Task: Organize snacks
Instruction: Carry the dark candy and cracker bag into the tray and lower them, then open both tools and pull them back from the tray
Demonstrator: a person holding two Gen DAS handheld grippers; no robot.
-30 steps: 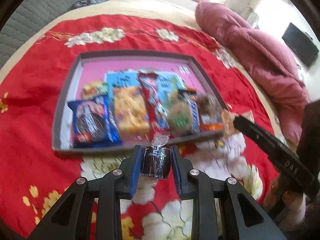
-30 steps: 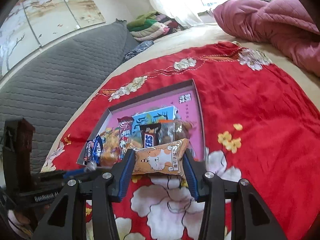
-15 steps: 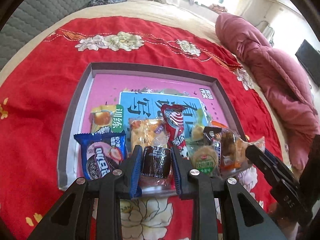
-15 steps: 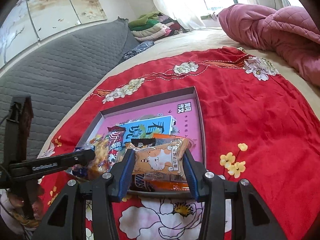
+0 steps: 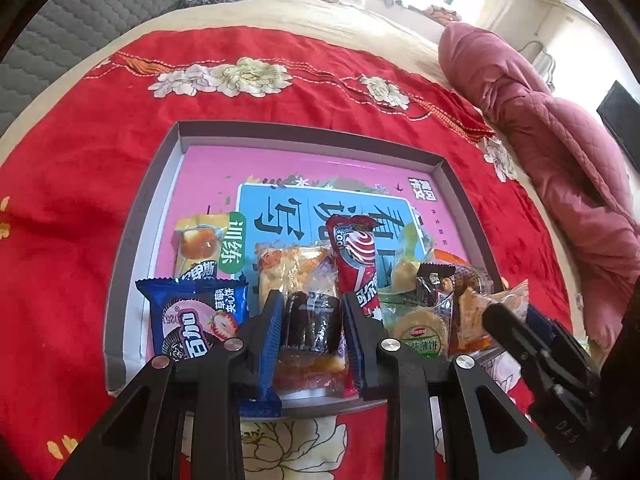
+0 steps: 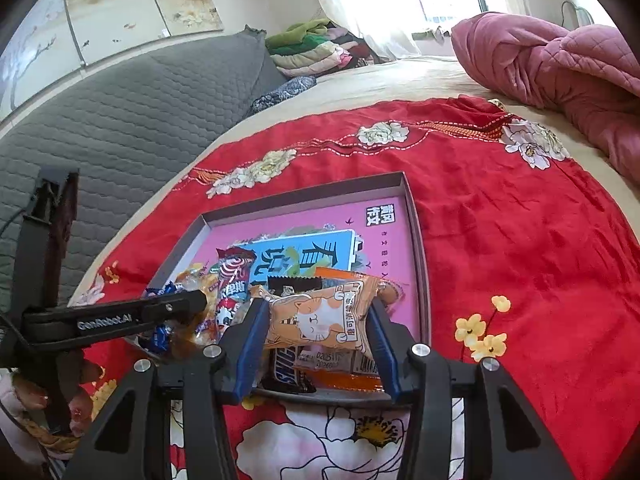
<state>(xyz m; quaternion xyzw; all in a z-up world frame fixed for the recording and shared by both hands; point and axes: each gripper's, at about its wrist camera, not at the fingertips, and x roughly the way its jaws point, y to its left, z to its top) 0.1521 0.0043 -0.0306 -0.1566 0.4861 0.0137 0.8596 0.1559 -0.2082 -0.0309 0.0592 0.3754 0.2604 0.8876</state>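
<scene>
Both grippers have travelled from the red cloth to above the tray's near edge; the left gripper, jaws just easing apart, brackets an upright dark wrapped cake. Right gripper pinches the orange cat packet, long axis crosswise, above the tray's near right corner.

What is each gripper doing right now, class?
Left gripper: jaws just opening, dark snack between them above the tray.
Right gripper: shut on the cat packet.

Black arm of the left gripper: "GenRobot.AI" in white.
Dark chocolate bar wrapper, under the orange cat-printed packet: partial white letters "S".
Red swirl-printed stick wrapper: "300".
</scene>
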